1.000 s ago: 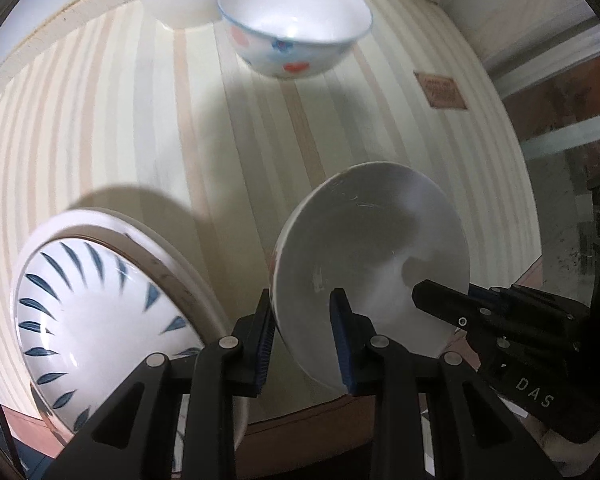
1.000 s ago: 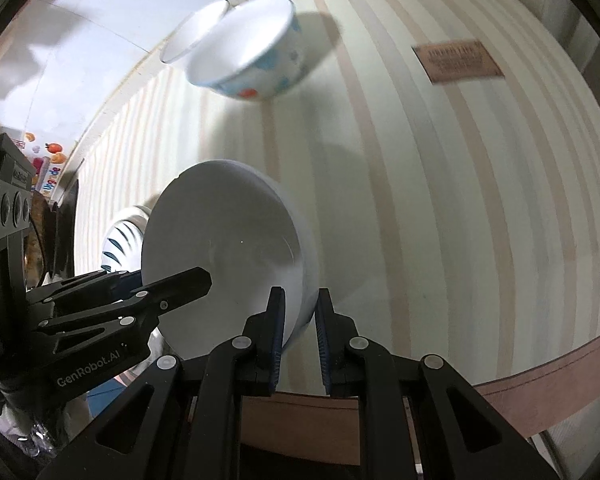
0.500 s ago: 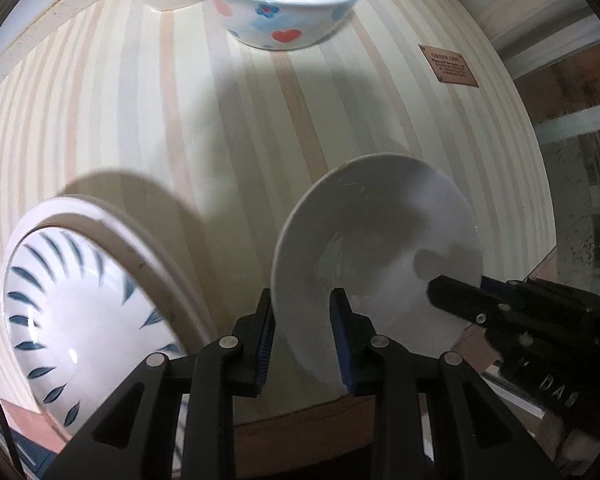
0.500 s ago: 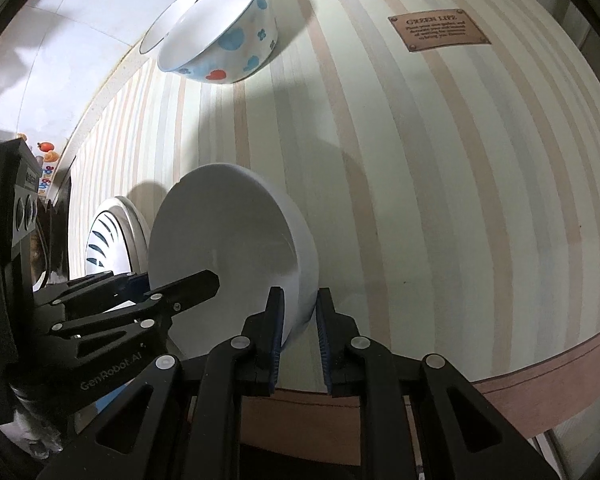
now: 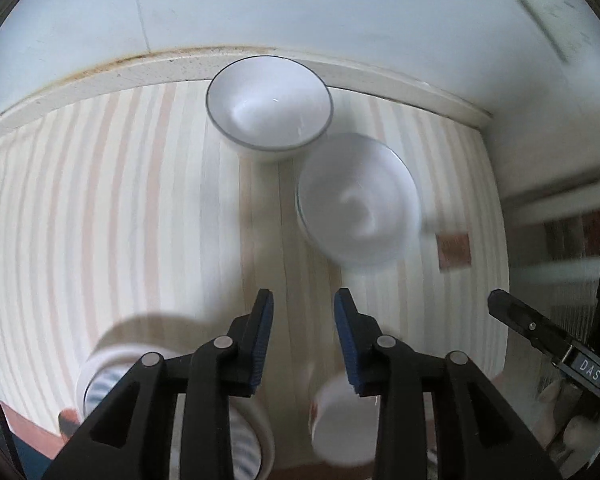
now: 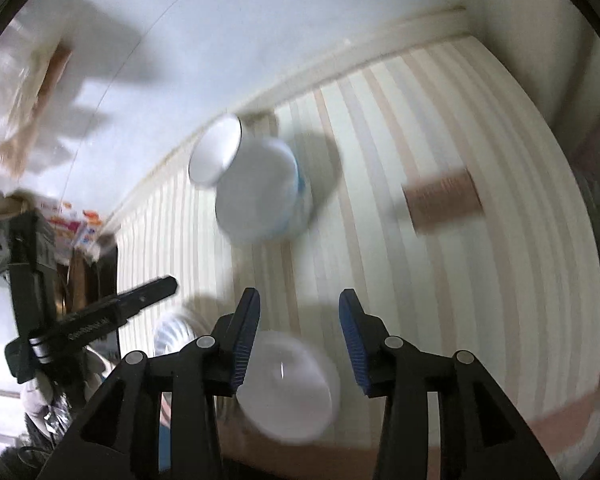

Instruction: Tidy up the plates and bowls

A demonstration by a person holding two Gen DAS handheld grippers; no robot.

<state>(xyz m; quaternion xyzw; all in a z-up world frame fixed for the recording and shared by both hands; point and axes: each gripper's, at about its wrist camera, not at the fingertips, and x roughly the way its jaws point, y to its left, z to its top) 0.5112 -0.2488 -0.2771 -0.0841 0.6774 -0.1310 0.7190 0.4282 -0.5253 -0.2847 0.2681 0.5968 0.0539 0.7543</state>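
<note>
Plain white ceramic bowl (image 6: 290,388) sits low in the right wrist frame on the striped cream bench (image 6: 440,208), below the right claw (image 6: 299,340), whose jaws are opening with nothing pressed between them. Left claw (image 5: 303,340) is also opening, narrowly, and empty. Upper centre of the left frame, a dark-rimmed white bowl (image 5: 269,108) stands beside a blurred blue-patterned bowl (image 5: 358,210). Blue-striped plate (image 5: 100,384) lies lower left.

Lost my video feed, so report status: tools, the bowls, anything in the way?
Left tool and right tool opening, nothing between them. White bowl on striped table near front edge. Two bowls at back. Nothing blocking.
</note>
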